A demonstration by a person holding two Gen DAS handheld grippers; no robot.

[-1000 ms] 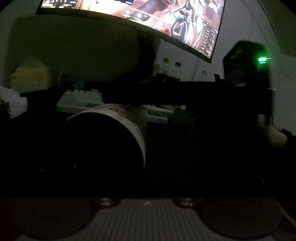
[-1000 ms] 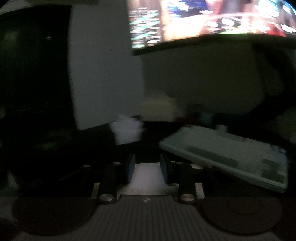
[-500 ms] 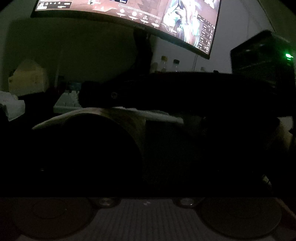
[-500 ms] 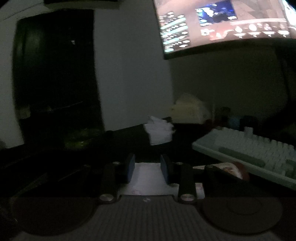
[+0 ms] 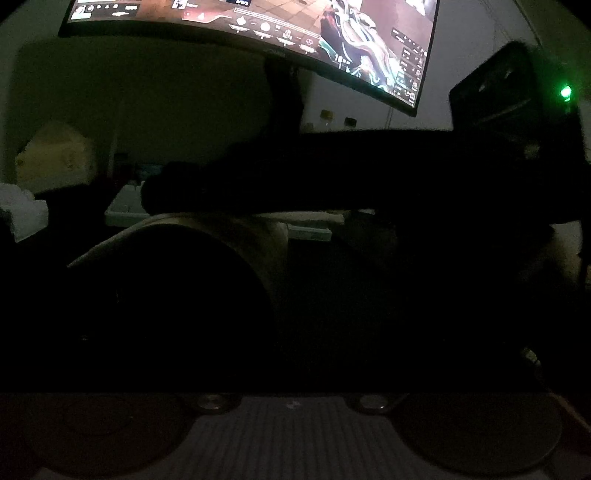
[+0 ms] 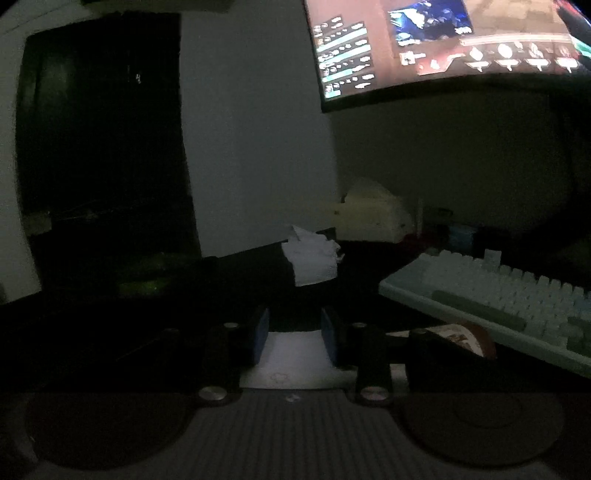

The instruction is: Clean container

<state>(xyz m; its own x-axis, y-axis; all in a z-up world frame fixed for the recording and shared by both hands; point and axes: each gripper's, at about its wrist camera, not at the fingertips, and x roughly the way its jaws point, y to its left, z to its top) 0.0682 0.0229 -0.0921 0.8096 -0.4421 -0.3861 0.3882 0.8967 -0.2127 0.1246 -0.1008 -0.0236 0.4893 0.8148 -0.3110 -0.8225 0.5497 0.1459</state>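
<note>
Since earlier, right gripper (image 6: 295, 334) has swung leftward, clamping white tissue (image 6: 291, 356) for wiping; paper cup (image 5: 207, 240) steadied sideways; left gripper's state indiscernible.

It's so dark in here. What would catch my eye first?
The glowing curved monitor showing a game, high at the back. Below it a pale keyboard lies on the dark desk, with crumpled white tissue to its left. Nearest, the right gripper pinches a white tissue sheet between blue-padded fingers.
</note>
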